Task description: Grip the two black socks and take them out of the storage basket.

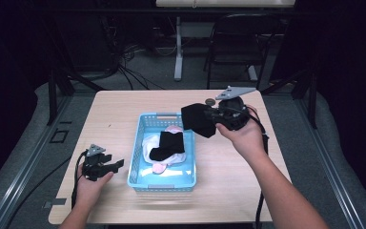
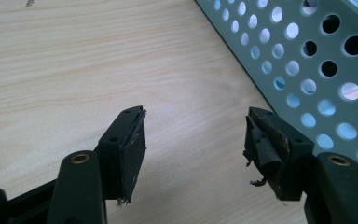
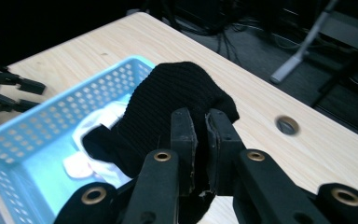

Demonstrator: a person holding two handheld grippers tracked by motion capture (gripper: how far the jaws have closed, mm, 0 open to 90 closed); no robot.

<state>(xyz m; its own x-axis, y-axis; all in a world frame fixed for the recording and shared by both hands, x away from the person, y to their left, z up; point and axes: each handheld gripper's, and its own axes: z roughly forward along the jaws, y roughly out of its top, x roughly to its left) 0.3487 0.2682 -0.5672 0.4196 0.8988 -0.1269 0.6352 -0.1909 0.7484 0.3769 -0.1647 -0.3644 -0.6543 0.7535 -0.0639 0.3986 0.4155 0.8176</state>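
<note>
A black sock (image 1: 199,119) hangs from my right gripper (image 1: 214,116), which is shut on it above the basket's right rim. In the right gripper view the black sock (image 3: 168,105) drapes over the closed jaws of the right gripper (image 3: 200,135). The light blue perforated basket (image 1: 188,164) sits mid-table and holds another black sock (image 1: 169,145) on white and pink socks (image 1: 159,167). My left gripper (image 1: 116,165) rests on the table left of the basket, open, nothing between its jaws. The left gripper (image 2: 193,147) faces the basket wall (image 2: 307,70).
The wooden table (image 1: 114,109) has a round cable hole (image 1: 210,101) near its far edge, behind my right gripper. A dark chair (image 1: 238,43) and a white table leg (image 1: 177,47) stand on the floor beyond. Cables trail from both grippers.
</note>
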